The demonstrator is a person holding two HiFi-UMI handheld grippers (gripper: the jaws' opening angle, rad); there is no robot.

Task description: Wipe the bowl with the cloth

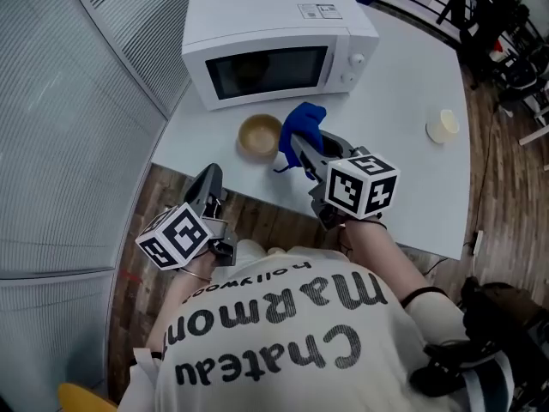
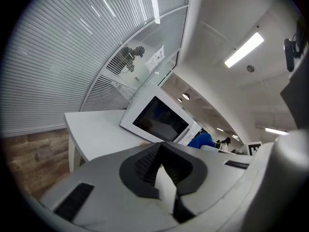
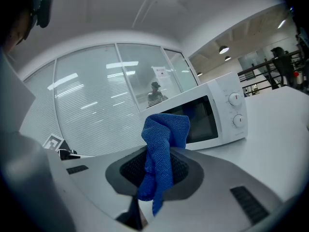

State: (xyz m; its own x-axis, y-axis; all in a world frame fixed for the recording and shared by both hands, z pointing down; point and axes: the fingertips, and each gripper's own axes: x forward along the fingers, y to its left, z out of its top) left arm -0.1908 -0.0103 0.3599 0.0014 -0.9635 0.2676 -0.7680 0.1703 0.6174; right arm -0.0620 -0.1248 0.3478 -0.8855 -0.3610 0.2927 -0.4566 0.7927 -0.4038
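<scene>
A tan bowl (image 1: pixel 259 136) stands on the white table (image 1: pixel 403 136) in front of the microwave. My right gripper (image 1: pixel 298 150) is just right of the bowl, raised above the table, shut on a blue cloth (image 1: pixel 302 128) that bunches up past its tips. In the right gripper view the blue cloth (image 3: pixel 161 153) hangs pinched between the jaws at my right gripper (image 3: pixel 159 166). My left gripper (image 1: pixel 208 183) is held off the table's near-left edge, over the wooden floor, shut and empty. In the left gripper view my left gripper (image 2: pixel 161 156) shows its jaws pressed together with nothing between them.
A white microwave (image 1: pixel 274 45) with its door closed stands at the back of the table. A small pale round container (image 1: pixel 443 126) sits at the table's right. Slatted glass walls (image 1: pixel 77 127) run along the left. Dark chairs (image 1: pixel 497 33) stand beyond the table's right side.
</scene>
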